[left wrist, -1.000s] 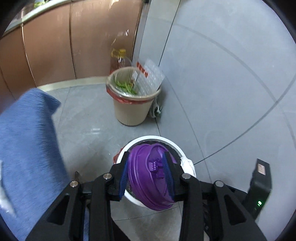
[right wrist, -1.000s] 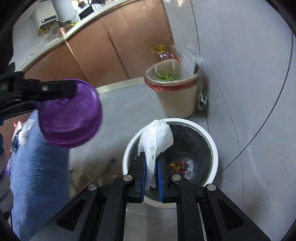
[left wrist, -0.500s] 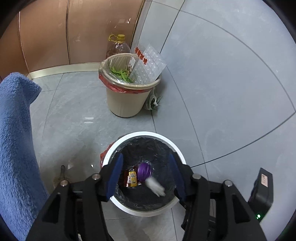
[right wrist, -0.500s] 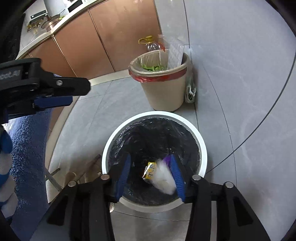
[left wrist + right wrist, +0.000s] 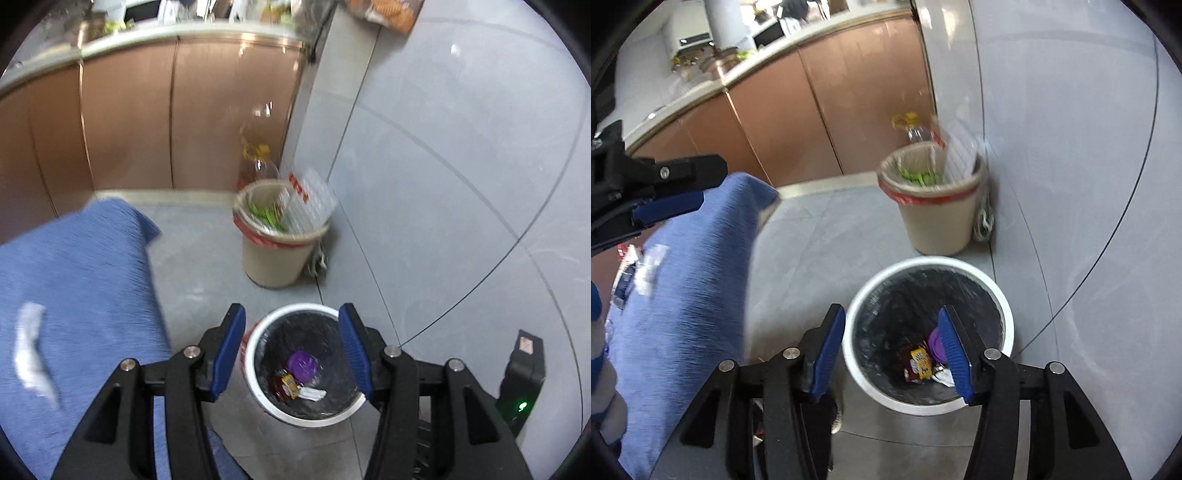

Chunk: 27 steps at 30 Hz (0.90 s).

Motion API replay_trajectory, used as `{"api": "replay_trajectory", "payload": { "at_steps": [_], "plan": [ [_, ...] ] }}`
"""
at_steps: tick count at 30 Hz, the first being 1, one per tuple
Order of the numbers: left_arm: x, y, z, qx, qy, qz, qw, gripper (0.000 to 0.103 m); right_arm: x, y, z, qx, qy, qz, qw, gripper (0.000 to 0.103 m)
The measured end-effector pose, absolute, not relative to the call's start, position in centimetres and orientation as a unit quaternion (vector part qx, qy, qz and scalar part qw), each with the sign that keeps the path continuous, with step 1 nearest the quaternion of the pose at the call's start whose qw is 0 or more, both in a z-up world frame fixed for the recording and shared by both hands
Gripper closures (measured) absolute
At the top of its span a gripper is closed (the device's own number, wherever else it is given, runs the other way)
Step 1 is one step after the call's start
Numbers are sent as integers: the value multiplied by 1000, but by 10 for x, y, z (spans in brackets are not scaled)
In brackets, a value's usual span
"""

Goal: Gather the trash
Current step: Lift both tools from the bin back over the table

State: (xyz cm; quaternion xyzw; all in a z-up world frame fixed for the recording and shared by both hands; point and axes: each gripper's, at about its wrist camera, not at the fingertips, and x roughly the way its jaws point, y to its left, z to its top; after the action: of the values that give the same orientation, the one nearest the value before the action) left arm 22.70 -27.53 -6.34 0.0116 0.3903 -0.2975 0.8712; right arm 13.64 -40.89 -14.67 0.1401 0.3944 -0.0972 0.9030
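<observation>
A white bin with a black liner stands on the grey floor; it also shows in the right wrist view. Inside lie a purple lid, a yellow wrapper and a white tissue. In the right wrist view the yellow wrapper and part of the purple lid show. My left gripper is open and empty above the bin. My right gripper is open and empty above it too. The left gripper's finger shows at the left of the right wrist view.
A beige bin with a red liner, green scraps and a clear tray stands by the wall, an oil bottle behind it. A blue cloth-covered surface with a white scrap lies at left. Brown cabinets run behind.
One second ago my left gripper held the purple lid and my right held the tissue. Both opened and dropped them into the white bin, then lifted away from it.
</observation>
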Motion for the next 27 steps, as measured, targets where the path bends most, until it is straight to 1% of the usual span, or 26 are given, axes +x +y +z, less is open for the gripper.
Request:
{"api": "replay_trajectory", "payload": {
  "at_steps": [2, 15, 19, 23, 27],
  "plan": [
    [217, -263, -52, 11, 373, -296, 879, 52, 129, -399, -130, 138, 380, -93, 910, 46],
    [153, -166, 4, -2, 322, -281, 904, 52, 85, -312, -20, 96, 289, -25, 952, 43],
    [135, -131, 15, -15, 313, -270, 910, 52, 73, -289, 4, 83, 271, -4, 959, 42],
    [117, -98, 21, -23, 305, -252, 918, 47, 59, -269, 20, 71, 262, 13, 962, 42],
    [104, -69, 23, -21, 299, -232, 925, 47, 50, -251, 31, 66, 254, 29, 965, 42]
  ]
}}
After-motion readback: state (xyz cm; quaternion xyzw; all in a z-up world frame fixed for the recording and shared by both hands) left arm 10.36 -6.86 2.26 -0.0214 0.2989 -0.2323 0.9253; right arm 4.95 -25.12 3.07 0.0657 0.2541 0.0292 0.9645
